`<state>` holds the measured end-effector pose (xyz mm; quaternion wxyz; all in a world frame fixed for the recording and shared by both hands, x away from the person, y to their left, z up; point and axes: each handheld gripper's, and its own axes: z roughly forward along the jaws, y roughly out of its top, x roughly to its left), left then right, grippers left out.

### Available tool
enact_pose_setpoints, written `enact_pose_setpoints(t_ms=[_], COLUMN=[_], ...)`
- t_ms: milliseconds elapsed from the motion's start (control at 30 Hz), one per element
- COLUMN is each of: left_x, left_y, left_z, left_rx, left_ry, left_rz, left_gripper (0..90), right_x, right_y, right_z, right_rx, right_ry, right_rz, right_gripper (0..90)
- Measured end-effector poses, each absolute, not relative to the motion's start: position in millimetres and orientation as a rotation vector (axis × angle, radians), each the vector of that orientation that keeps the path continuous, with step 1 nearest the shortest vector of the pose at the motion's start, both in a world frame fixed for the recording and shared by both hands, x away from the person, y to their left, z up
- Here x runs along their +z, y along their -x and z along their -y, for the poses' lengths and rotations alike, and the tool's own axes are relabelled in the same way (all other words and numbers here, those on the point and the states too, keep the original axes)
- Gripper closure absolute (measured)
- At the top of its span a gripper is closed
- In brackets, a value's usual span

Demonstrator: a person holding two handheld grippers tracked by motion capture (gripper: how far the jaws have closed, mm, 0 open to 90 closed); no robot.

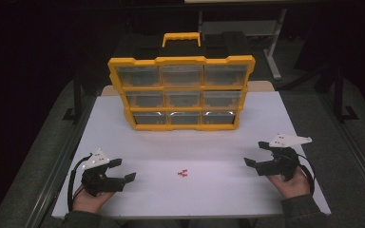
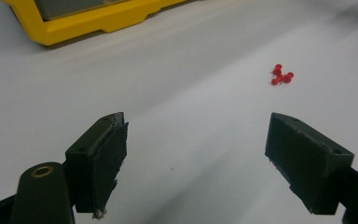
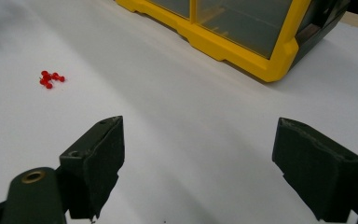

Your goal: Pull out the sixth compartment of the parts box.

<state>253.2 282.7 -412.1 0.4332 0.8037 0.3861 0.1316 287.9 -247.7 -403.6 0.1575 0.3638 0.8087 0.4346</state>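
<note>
A small cluster of red push pins (image 1: 183, 173) lies on the white table (image 1: 185, 142) near the front middle. The same red push pins (image 2: 280, 75) lie ahead and to the right in the left gripper view, and as red push pins (image 3: 50, 79) at the far left in the right gripper view. My left gripper (image 1: 122, 169) rests low at the front left, open and empty. At the front right my right gripper (image 1: 257, 154) is open too, with nothing between its jaws. Both grippers point inward toward the pins from either side.
A yellow organiser case (image 1: 181, 92) with three rows of clear drawers stands upright at the back of the table, its handle (image 1: 181, 38) on top. Its yellow frame (image 2: 98, 18) and its corner (image 3: 242, 42) show in the gripper views. Dark floor surrounds the table.
</note>
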Motion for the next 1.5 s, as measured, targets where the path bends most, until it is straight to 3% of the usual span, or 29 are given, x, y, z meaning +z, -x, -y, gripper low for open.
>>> enact_pose_setpoints(t_ms=[733, 1500], left_x=[-403.8, -376.4], left_y=[-259.4, -296.8], left_z=[-268.5, -210.4], left_rx=[0.308, 0.063], left_ry=[-2.013, -1.921], left_rz=[-0.901, -0.797], left_gripper=[21.5, 27.2], right_x=[-403.9, -406.5], right_y=[-282.8, -284.9], right_z=[248.4, 247.0], right_rx=[1.22, 1.209], right_ry=[-1.045, -1.024], right_rz=[-2.322, -2.354], right_gripper=[17.1, 17.4])
